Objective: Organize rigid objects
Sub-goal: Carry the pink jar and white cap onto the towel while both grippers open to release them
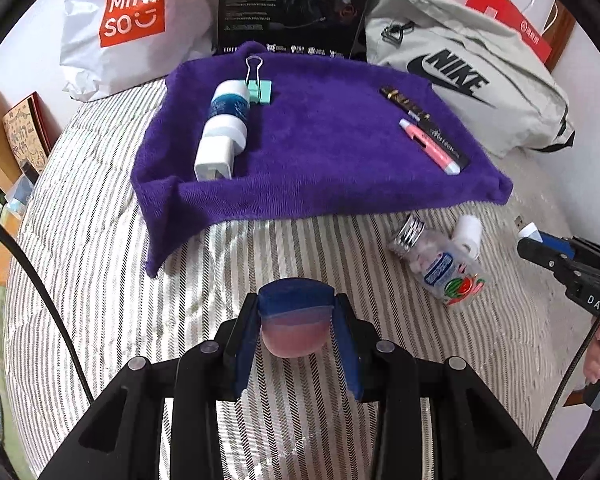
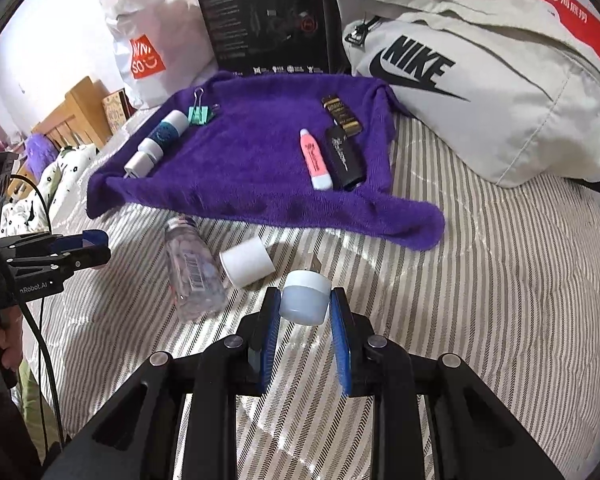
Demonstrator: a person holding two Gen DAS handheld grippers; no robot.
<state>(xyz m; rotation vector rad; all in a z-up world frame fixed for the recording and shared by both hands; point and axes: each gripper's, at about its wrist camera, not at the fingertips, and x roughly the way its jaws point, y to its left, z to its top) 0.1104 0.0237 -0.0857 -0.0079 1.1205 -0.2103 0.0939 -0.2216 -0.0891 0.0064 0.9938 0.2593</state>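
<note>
Both claws loaded!
Left gripper (image 1: pixel 296 320) pinches pink jar (image 1: pixel 294 332); right gripper (image 2: pixel 305 308) pinches white jar (image 2: pixel 304 298) — light, stiff, probably slippery; sidewall holds suit.

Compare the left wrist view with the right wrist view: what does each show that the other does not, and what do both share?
Left wrist only: the pink jar with blue lid in the left gripper. Right wrist only: the small white-lidded jar in the right gripper. Both share the purple towel, the pink highlighter and the candy bottle.
</note>
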